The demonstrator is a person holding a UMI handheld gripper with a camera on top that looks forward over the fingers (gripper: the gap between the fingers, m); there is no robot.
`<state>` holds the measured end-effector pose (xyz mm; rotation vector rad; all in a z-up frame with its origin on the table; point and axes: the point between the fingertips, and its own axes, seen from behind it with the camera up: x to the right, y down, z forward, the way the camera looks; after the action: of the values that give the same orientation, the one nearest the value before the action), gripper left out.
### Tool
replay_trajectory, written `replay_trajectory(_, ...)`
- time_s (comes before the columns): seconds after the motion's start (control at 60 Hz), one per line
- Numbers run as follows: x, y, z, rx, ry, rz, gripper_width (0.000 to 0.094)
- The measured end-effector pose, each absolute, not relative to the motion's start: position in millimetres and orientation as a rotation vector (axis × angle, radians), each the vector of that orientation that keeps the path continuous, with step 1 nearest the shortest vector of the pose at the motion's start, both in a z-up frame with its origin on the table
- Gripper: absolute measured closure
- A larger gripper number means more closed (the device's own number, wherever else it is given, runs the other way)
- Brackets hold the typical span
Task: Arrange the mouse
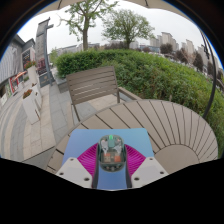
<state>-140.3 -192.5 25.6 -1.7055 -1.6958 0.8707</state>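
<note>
I hold a translucent computer mouse with a dark shell and coloured insides showing. It sits between the two magenta pads, which press on its sides. My gripper is shut on it and holds it above a light blue mat that lies on a round wooden slatted table. The mouse hides most of the mat just ahead of the fingers.
A wooden slatted chair stands beyond the table. A green hedge runs behind it, with trees and buildings beyond. Paved ground lies left of the table.
</note>
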Motion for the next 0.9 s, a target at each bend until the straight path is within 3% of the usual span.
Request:
replay_trajectory(0.15, -131.9, -201.5, -9.8, -1.777, -1.686, 0.781, 0.0428)
replay_trajectory(0.183, -130.5, -200.0, -7.2, -1.786, -1.673, 0.771, 0.0327)
replay_trajectory(0.233, -124.4, -193.7, 1.0, -1.809, -1.662, 0.729, 0.0070)
replay_trajectory(0.283, -113.9, -189.6, 21.0, -1.824, -1.644, 0.714, 0.0110)
replay_trajectory(0.5, -8.2, -172.1, 141.1, -1.813, -1.728, 0.615, 0.0077)
replay_trajectory(0.617, 46.2, -172.2, 186.4, -1.797, -1.728, 0.666, 0.0075)
replay_trajectory(0.717, 86.3, -164.9, 207.8, -1.799, -1.705, 0.660, 0.0080)
replay_trajectory(0.9, 128.4, -157.5, 217.1, -1.791, -1.679, 0.632, 0.0078)
